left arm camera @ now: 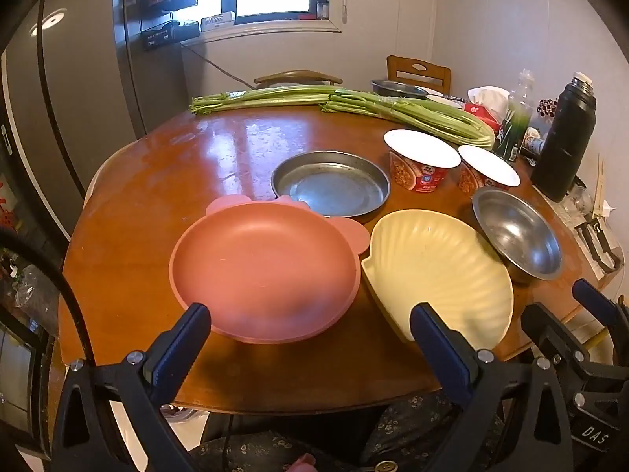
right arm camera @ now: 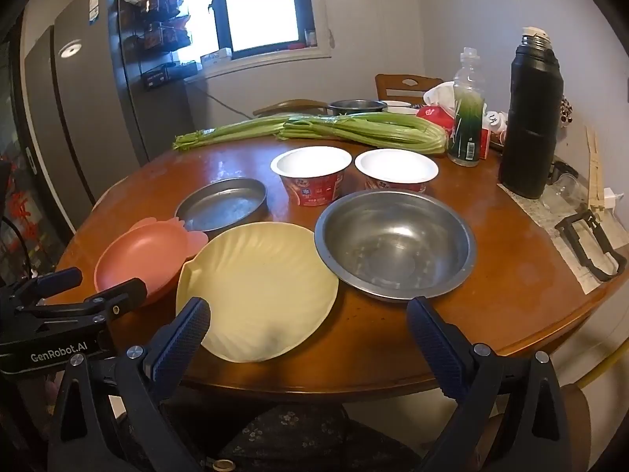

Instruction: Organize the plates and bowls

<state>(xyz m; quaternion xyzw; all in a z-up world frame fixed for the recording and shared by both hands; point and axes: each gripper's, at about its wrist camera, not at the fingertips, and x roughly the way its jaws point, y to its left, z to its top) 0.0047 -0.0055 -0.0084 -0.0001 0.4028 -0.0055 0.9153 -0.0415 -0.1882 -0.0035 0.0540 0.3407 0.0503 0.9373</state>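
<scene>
A pink plate [left arm camera: 263,271] [right arm camera: 141,255] with ear-shaped tabs lies at the table's near left. A cream shell-shaped plate [left arm camera: 436,271] [right arm camera: 255,287] lies right of it. A flat steel pan [left arm camera: 330,183] [right arm camera: 222,204] sits behind them. A steel bowl [left arm camera: 519,232] [right arm camera: 393,244] sits at the right. Two red noodle cups [left arm camera: 420,161] [right arm camera: 310,175] stand behind. My left gripper [left arm camera: 310,318] is open and empty, just before the pink plate. My right gripper [right arm camera: 308,314] is open and empty, at the cream plate's near edge.
Celery bunches [left arm camera: 393,108] [right arm camera: 354,128] lie across the back of the round wooden table [left arm camera: 177,181] [right arm camera: 511,259]. A black thermos [right arm camera: 530,114], a bottle [right arm camera: 468,110], a tissue box and a black frame [right arm camera: 589,244] stand at the right. Chairs and a fridge stand behind.
</scene>
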